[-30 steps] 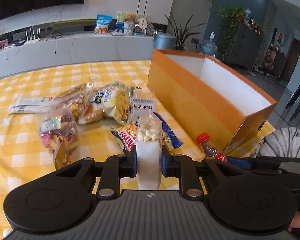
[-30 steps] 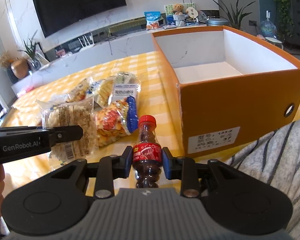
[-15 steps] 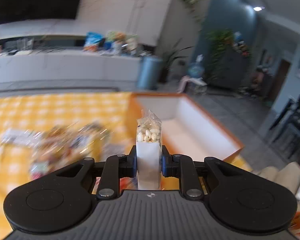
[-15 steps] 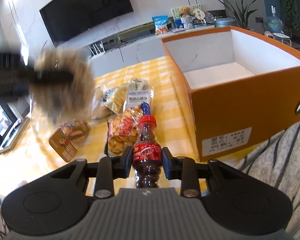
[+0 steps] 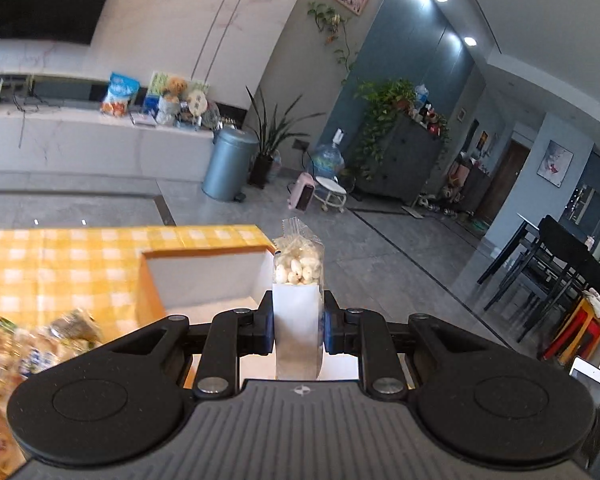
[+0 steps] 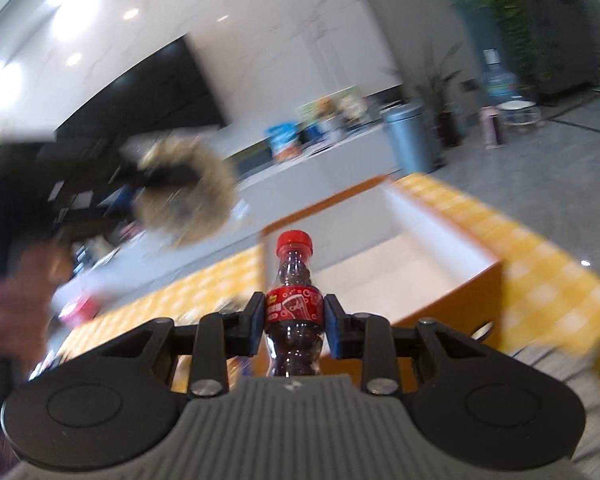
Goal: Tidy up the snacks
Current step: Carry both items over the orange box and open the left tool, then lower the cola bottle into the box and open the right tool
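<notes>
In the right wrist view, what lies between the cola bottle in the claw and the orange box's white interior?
Nothing lies there: behind the cola bottle held by the right claw comes the orange box directly.

The orange box (image 6: pixel 472 300) stands open-topped, its white inside bare and free to enter from above. Its walls rim that room, and a blurred snack heap (image 5: pixel 28 344) crowds the table (image 5: pixel 60 264) beside it.

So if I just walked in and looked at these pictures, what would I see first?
Probably the little cola bottle with its red cap, pinched upright in the right gripper, right in the middle of that view. Next, the clear bag of white puffy snacks, squeezed in the left gripper. Behind both sits a big orange box, open, white inside, on the yellow checked tablecloth.
</notes>
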`<state>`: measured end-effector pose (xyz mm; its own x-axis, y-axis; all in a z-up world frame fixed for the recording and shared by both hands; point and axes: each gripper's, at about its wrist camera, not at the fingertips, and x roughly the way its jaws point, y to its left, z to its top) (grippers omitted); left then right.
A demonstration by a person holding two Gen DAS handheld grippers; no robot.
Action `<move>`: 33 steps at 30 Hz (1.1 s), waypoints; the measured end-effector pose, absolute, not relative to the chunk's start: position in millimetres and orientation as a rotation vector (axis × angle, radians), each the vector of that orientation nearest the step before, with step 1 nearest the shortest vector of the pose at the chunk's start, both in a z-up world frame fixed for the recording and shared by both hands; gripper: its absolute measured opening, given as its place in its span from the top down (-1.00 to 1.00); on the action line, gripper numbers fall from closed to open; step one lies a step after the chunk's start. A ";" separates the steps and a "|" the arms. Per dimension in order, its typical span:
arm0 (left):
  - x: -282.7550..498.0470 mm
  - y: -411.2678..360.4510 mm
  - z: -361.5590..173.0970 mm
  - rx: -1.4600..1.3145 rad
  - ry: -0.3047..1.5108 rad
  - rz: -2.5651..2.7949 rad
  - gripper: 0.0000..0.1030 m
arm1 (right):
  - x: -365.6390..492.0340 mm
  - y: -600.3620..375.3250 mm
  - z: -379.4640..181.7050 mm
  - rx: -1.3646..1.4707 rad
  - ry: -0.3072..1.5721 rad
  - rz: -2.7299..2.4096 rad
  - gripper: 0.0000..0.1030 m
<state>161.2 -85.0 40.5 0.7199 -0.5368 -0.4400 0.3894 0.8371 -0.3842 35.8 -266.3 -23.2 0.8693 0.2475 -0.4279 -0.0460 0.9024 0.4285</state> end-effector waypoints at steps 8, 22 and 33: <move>177.3 -96.8 -9.8 -0.351 0.734 -0.517 0.53 | 87.5 -312.7 -47.5 0.570 0.493 0.093 0.42; 199.8 -86.5 -56.4 -0.345 0.927 -0.593 0.52 | 107.5 -315.2 -78.2 0.635 0.563 0.085 0.43; 164.9 -82.4 -21.6 -0.260 0.802 -0.479 -0.52 | 111.0 -314.3 -78.2 0.608 0.566 0.082 0.42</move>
